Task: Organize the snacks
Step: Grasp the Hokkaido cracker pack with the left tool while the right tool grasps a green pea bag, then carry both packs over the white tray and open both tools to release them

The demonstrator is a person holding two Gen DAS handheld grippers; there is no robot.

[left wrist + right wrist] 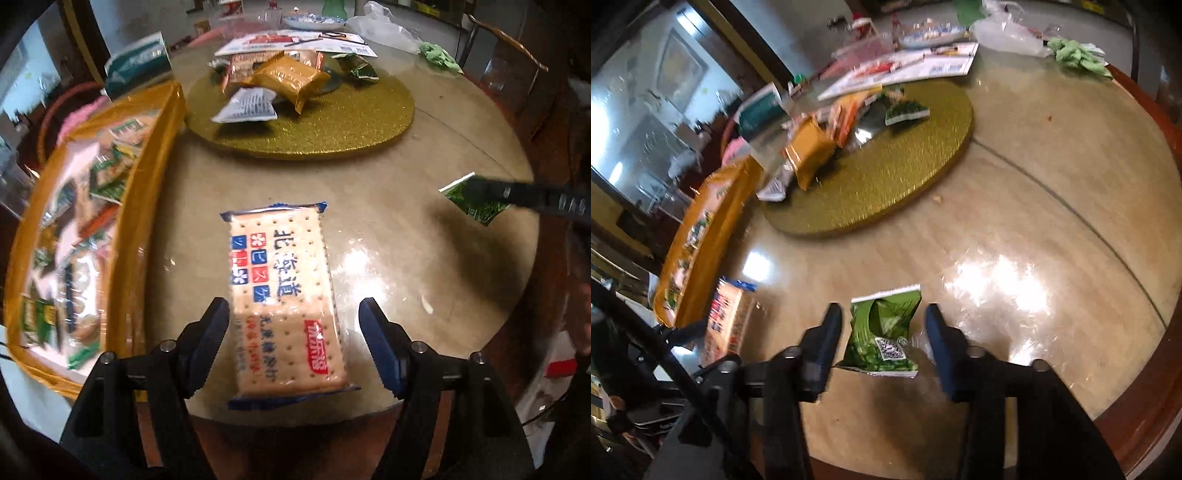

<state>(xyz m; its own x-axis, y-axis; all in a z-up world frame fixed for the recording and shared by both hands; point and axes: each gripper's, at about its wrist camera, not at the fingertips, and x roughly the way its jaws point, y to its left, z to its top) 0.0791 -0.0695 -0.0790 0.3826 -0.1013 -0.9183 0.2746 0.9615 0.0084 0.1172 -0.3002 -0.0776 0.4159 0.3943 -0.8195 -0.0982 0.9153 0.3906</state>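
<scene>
A cracker packet [280, 295], beige with blue ends, lies flat on the round table [406, 258]. My left gripper [295, 325] stands open around its near half, the right finger clear of it. In the right wrist view a crumpled green snack packet [882, 332] sits between the fingers of my right gripper [884, 332], which is shut on it just above the table. The left wrist view shows that green packet [469, 201] at the right under a black finger. An orange box [74, 240] at the left holds several snack packets.
A gold round board [314, 125] behind carries a pile of snacks: an orange packet [291, 79], a white one [247, 107], a green one [360, 68]. Papers [905, 66], a plastic bag [1008, 33] and a green cloth [1075, 55] lie at the back. The table's wooden rim [1137, 406] runs near right.
</scene>
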